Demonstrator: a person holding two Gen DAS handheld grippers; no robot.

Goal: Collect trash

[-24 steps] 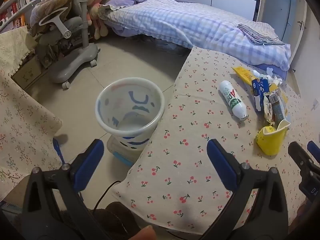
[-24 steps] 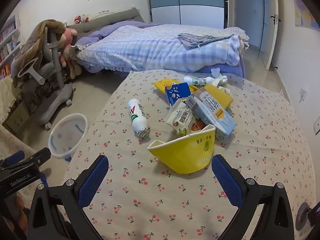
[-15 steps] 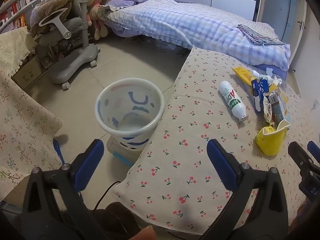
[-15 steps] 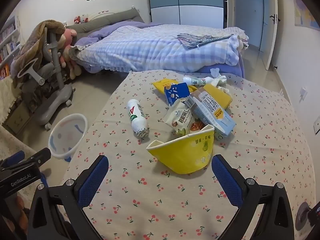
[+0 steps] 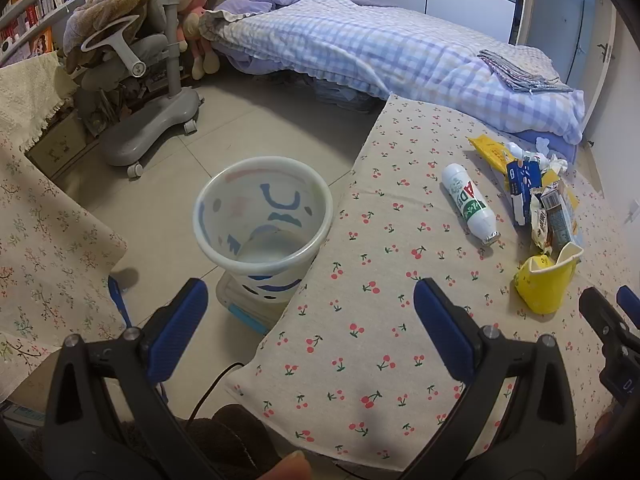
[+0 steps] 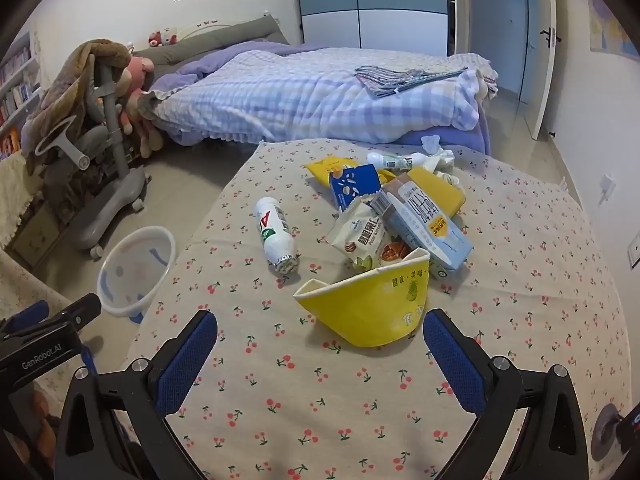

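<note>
A pile of trash lies on the cherry-print table (image 6: 360,420): a crushed yellow paper cup (image 6: 368,304), a white bottle (image 6: 276,236) on its side, a snack bag (image 6: 360,240), a milk carton (image 6: 424,220), a blue pack (image 6: 354,186) and yellow wrappers. My right gripper (image 6: 320,348) is open and empty, just short of the yellow cup. My left gripper (image 5: 310,320) is open and empty, over the table's left edge near the white waste bin (image 5: 262,224) on the floor. The cup (image 5: 548,280) and bottle (image 5: 470,202) also show in the left wrist view.
The bin (image 6: 136,276) stands on the floor left of the table. A grey wheeled chair (image 5: 152,92) stands further left, and a bed (image 6: 320,96) lies behind the table. Another floral cloth (image 5: 40,240) hangs at the left.
Both grippers have hardly moved; the right one has edged slightly closer to the yellow cup. Nothing was picked up.
</note>
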